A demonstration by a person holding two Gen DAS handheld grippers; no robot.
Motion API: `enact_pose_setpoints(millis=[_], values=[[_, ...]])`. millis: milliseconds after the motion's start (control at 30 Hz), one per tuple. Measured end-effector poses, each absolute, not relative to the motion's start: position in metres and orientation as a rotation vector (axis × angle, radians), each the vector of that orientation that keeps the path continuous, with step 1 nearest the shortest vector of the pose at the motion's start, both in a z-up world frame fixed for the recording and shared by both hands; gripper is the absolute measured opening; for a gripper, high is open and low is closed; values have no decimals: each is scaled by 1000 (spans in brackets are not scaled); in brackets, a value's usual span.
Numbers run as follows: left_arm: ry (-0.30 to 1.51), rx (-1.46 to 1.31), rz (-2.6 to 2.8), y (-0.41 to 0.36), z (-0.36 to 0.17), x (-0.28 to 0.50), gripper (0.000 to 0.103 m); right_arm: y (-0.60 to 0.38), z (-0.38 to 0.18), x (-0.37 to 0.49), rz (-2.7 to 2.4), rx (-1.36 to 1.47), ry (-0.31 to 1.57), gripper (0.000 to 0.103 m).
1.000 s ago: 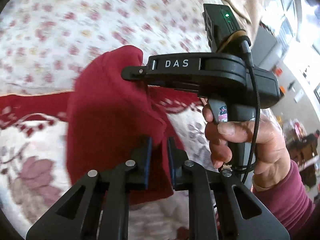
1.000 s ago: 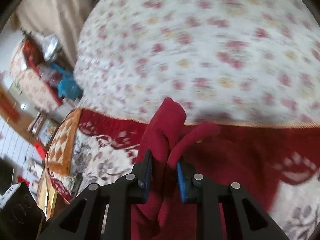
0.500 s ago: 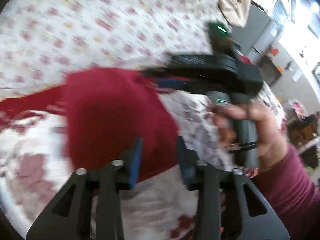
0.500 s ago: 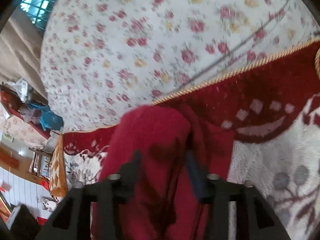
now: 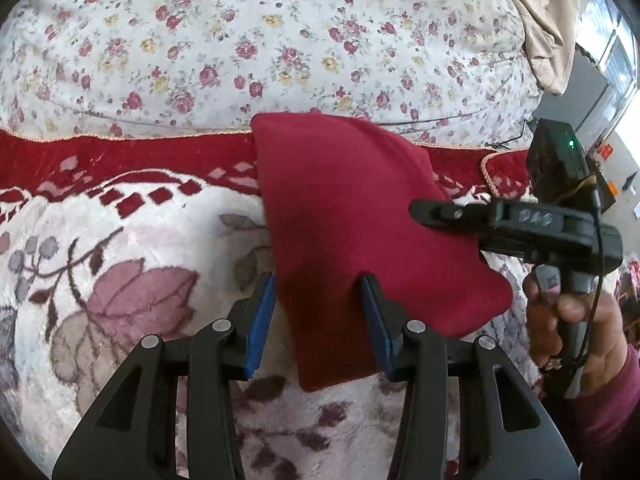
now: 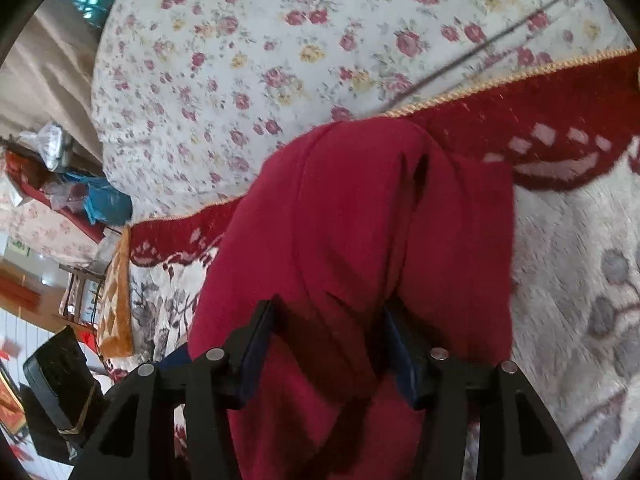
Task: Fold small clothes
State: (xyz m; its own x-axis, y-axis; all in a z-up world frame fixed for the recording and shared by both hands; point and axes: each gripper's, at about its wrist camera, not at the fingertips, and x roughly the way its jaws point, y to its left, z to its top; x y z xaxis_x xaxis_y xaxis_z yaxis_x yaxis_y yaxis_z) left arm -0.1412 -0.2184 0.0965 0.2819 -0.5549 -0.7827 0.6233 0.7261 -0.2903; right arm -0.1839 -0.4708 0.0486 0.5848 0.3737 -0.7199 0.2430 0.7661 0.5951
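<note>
Letting go of the red cloth

The red cloth lies folded mid-frame on the flowery blanket; pull both tongs back gently (no snagging). The left tongs are opening, pads off it. The right tongs gape loose, tilted down.

Left hand-held gripper jaws are opening; right hand-held gripper stands parted, both angled downward.
</note>
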Motion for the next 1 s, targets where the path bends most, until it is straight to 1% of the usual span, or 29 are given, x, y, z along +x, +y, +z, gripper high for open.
enact_pose_setpoints(millis=[33,67,100,167,267,300,333,433,467,533,567,633,700,767,800,900,1000], values=[[1012,74,-796,-220,98,-142,43,-470,49,-185,75,700,957,41],[1010,70,-800,-219,100,-142,43,-470,52,-186,65,678,950,30],[1008,69,-801,-220,102,-141,43,-468,57,-187,62,646,941,24],[998,67,-803,-219,106,-143,43,-465,78,-192,56,544,914,21],[989,75,-793,-224,106,-144,43,-468,101,-206,-26,395,910,20],[997,64,-799,-227,103,-143,47,-469,101,-208,-72,340,917,20],[1005,60,-796,-230,101,-143,47,-472,95,-207,-137,281,936,20],[994,90,-781,-235,100,-146,47,-479,77,-204,-125,314,972,20],[981,101,-777,-234,101,-148,47,-481,81,-205,-111,331,954,21],[969,110,-771,-233,102,-149,47,-489,93,-208,-111,369,930,38],[967,105,-767,-233,103,-148,47,-493,99,-211,-140,378,908,51],[971,77,-762,-232,102,-144,47,-497,112,-218,-183,395,839,52],[985,79,-760,-235,97,-141,48,-492,114,-216,-117,411,816,52],[977,88,-743,-237,93,-142,56,-483,102,-205,-85,392,859,51],[964,96,-730,-238,92,-142,62,-477,91,-197,-91,363,895,51],[947,113,-724,-241,89,-143,65,-469,66,-177,-142,275,954,51],[939,122,-726,-243,88,-144,65,-470,57,-170,-151,246,950,52]])
